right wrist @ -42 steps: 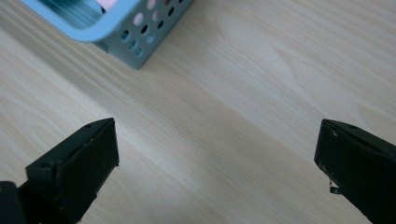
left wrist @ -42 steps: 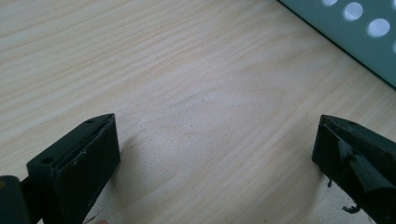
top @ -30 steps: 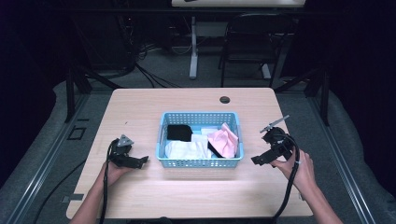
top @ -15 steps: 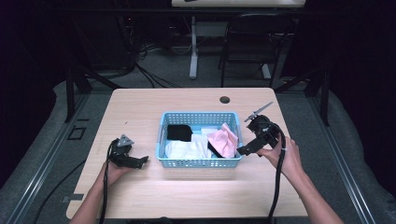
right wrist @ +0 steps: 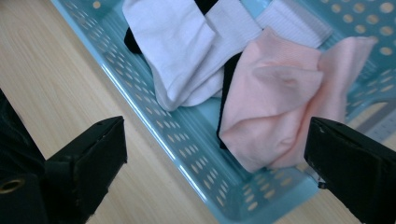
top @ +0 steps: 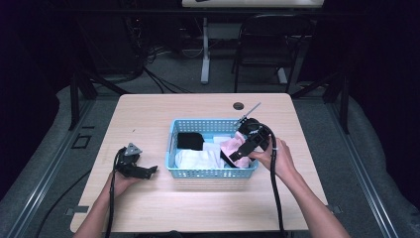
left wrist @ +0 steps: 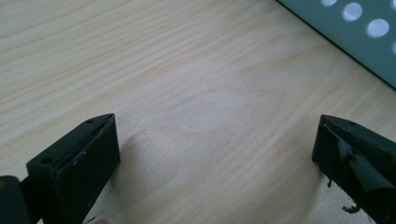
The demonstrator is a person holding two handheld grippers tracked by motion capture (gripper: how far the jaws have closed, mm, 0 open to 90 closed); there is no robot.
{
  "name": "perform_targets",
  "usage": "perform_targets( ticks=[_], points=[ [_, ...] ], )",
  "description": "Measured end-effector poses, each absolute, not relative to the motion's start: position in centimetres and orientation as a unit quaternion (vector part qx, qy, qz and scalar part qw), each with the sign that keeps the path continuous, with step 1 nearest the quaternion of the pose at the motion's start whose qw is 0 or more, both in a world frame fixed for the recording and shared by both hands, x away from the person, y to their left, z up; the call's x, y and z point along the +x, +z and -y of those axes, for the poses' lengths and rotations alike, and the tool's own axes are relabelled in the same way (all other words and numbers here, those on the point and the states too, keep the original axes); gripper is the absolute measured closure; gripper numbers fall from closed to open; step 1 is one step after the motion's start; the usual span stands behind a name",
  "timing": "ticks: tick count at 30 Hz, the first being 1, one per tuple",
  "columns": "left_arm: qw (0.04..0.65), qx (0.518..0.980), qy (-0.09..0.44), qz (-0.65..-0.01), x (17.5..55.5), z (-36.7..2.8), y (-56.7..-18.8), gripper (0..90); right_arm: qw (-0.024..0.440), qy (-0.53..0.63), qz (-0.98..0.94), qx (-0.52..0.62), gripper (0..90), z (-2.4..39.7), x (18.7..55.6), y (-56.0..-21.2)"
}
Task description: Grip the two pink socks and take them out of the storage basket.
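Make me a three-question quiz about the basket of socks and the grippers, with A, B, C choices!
1. Where is the pink sock?
A. In the basket
B. On the floor
C. On the chair

2. What colour is the basket?
A. Red
B. Light blue
C. Yellow

3. How are the jaws of the right hand-held gripper?
A. Clamped on a white sock
C. Clamped on the basket rim
B. Apart, with nothing pinched

Answers:
1 A: the pink sock lies inside the basket's wall beside the white socks.
2 B: its holed plastic sides are light blue in the high view and the right gripper view.
3 B: the right gripper view shows both jaws wide apart above the basket, with the pink sock lying loose below them; the jaws have just been closing a little.
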State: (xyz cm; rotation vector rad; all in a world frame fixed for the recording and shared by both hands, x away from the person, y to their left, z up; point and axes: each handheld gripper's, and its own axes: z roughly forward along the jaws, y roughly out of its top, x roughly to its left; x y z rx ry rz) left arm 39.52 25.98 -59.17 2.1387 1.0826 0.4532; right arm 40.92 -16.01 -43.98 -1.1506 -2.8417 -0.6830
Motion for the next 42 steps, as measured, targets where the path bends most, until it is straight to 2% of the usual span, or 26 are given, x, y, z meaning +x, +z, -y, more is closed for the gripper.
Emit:
perform_targets(
  ticks=[4,5,21,28,36,37,39,40,41,42],
  points=[
    [0.345,0.823,0.174,-0.417,39.5,-26.0,-59.2,0.7,0.022,-0.206,0.904,-0.374,9.4,15.3,41.9,-45.2],
    [0.345,0.822,0.174,-0.418,39.5,-26.0,-59.2,0.7,0.026,-0.200,0.904,-0.377,12.8,15.2,42.3,-45.7],
    [0.345,0.824,0.174,-0.415,39.6,-26.0,-59.2,0.7,0.019,-0.138,0.892,-0.431,19.4,15.0,44.5,-48.4],
    [0.346,0.823,0.174,-0.415,39.6,-26.0,-59.2,0.7,0.000,-0.120,0.887,-0.446,20.9,14.5,45.3,-49.3],
    [0.346,0.823,0.173,-0.416,39.6,-26.0,-59.2,0.7,-0.005,-0.088,0.892,-0.443,18.8,13.5,46.0,-50.5],
    [0.346,0.823,0.173,-0.416,39.6,-26.0,-59.2,0.7,-0.007,-0.091,0.890,-0.446,20.2,13.4,46.0,-50.7],
    [0.346,0.823,0.173,-0.416,39.6,-26.0,-59.2,0.7,-0.010,-0.084,0.889,-0.451,29.9,13.6,46.4,-51.0],
    [0.346,0.823,0.173,-0.416,39.6,-26.0,-59.2,0.7,-0.010,-0.084,0.889,-0.451,29.9,13.6,46.4,-51.0],
    [0.346,0.823,0.173,-0.416,39.6,-25.9,-59.2,0.7,-0.013,-0.097,0.881,-0.464,35.3,13.6,46.4,-51.3],
    [0.346,0.823,0.173,-0.416,39.6,-26.0,-59.2,0.7,-0.013,-0.097,0.881,-0.464,35.3,13.6,46.4,-51.3]
  ],
)
